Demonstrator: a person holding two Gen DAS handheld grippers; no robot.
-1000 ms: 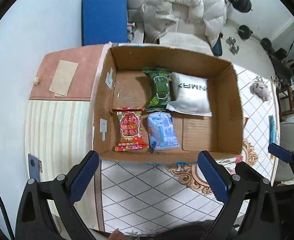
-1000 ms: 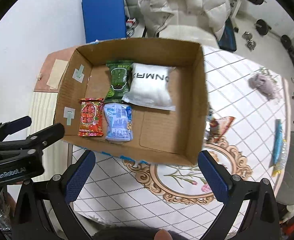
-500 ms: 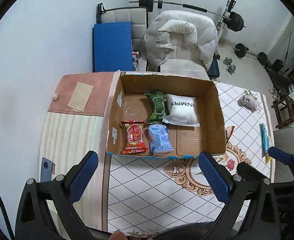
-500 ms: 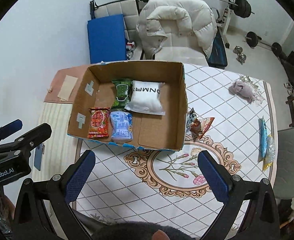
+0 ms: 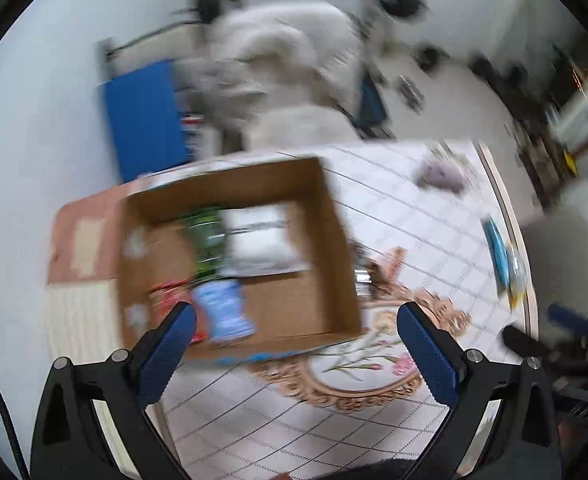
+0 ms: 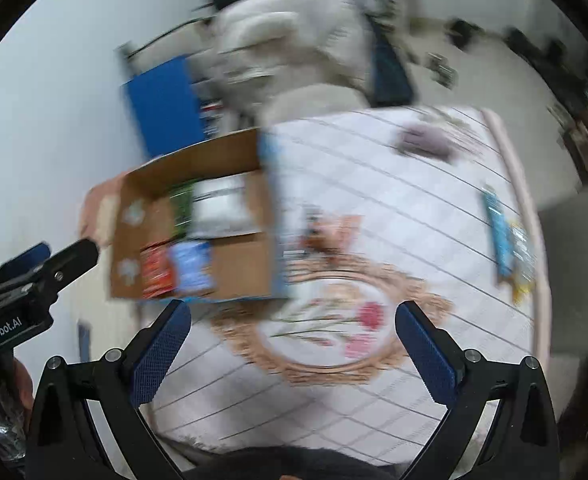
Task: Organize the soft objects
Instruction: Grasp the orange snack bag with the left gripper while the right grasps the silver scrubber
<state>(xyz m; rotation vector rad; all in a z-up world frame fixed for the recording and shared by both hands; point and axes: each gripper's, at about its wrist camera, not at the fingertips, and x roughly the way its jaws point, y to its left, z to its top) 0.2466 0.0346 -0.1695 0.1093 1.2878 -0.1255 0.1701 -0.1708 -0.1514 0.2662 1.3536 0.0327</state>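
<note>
While both views are motion-blurred, the layout is readable: the open brown cardboard box (image 5: 229,256) sits toward the table's far left corner, on the white diamond-pattern tablecloth (image 6: 394,216), and holds a white pillow pack (image 5: 259,238), a green packet (image 5: 205,240), a red snack packet (image 6: 155,272) and a light blue packet (image 5: 225,312). Left gripper (image 5: 296,340) and right gripper (image 6: 291,336) both have their blue-padded jaws spread wide with nothing between them, hanging above the table's near edge. Loose items left on the table: an orange-brown crinkled snack wrapper (image 6: 330,232) just beside the box's right wall, a grey-purple soft lump (image 6: 426,140) near the far right corner, and a long blue packet with a clear yellow-tipped bag (image 6: 506,236) at the right edge. Risks as I judge them: the blur makes any aim on the wrapper unreliable, so a descent could clip the box wall and shove the box toward the left edge; the wrapper lies flat and slick, so the pads may skate over it or pinch the tablecloth and drag it, shifting everything; the long packet sits close enough to the right edge that a nudge could tip it off; the two tools could collide if both go for the wrapper.
</note>
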